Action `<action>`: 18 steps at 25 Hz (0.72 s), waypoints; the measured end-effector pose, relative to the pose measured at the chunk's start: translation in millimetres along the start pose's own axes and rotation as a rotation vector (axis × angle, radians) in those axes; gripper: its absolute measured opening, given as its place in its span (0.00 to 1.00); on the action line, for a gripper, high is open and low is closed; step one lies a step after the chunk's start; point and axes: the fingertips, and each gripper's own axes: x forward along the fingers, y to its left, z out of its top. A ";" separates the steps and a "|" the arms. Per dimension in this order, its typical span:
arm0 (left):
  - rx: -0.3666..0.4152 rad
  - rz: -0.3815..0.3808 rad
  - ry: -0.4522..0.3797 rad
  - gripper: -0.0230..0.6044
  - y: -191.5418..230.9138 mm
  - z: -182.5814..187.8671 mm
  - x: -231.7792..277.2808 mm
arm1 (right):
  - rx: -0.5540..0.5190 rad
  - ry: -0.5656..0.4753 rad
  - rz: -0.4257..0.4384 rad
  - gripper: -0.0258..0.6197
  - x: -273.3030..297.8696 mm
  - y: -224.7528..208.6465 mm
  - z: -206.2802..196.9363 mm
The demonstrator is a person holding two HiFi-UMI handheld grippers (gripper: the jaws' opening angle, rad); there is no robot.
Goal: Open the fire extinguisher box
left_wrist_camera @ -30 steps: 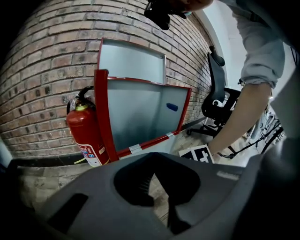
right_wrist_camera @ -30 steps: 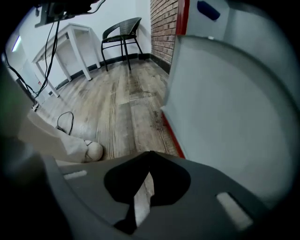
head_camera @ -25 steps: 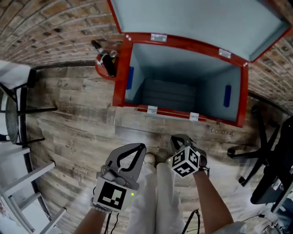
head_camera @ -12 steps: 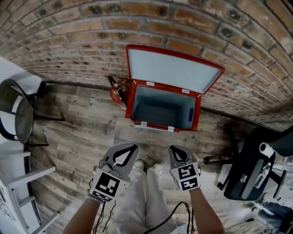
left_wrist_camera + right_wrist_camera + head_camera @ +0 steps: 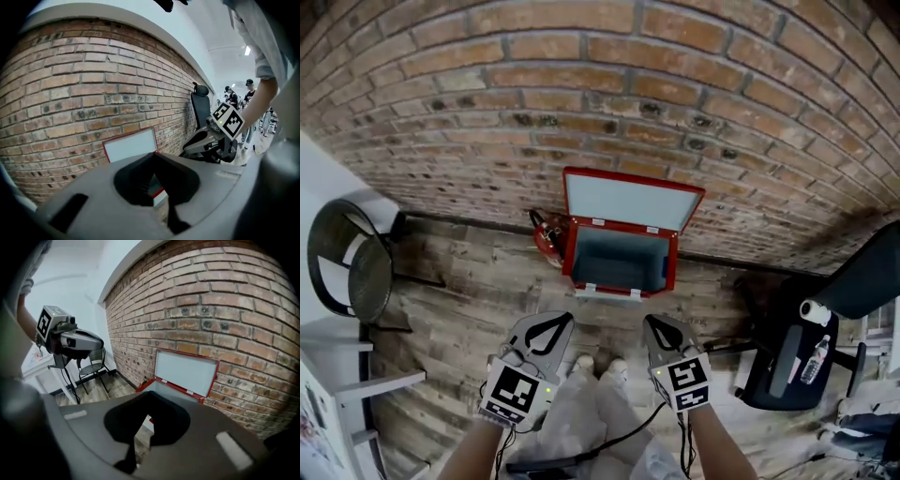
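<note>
The left gripper (image 5: 561,321) and right gripper (image 5: 656,323) have been drawn up and back, jaws together on nothing, from the fire extinguisher box (image 5: 619,261), now seen smaller at twelve o'clock with its lid (image 5: 630,202) raised against the brick wall (image 5: 581,94), so the opening is judged complete.

Box (image 5: 628,200) against wall (image 5: 581,94), extinguisher (image 5: 547,236) at its left

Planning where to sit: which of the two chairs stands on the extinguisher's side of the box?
The round-seated mesh chair, left of the red box like the extinguisher; the padded office chair is on the box's right.
</note>
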 end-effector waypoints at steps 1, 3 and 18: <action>0.007 0.006 -0.011 0.03 3.4 9.9 -5.1 | -0.004 -0.018 -0.006 0.05 -6.6 1.0 11.1; 0.025 0.017 -0.031 0.03 10.5 29.2 -12.8 | -0.014 -0.056 -0.020 0.05 -18.8 0.5 32.6; 0.069 0.090 -0.139 0.03 3.5 115.4 -74.4 | -0.053 -0.264 -0.071 0.05 -114.8 11.7 133.7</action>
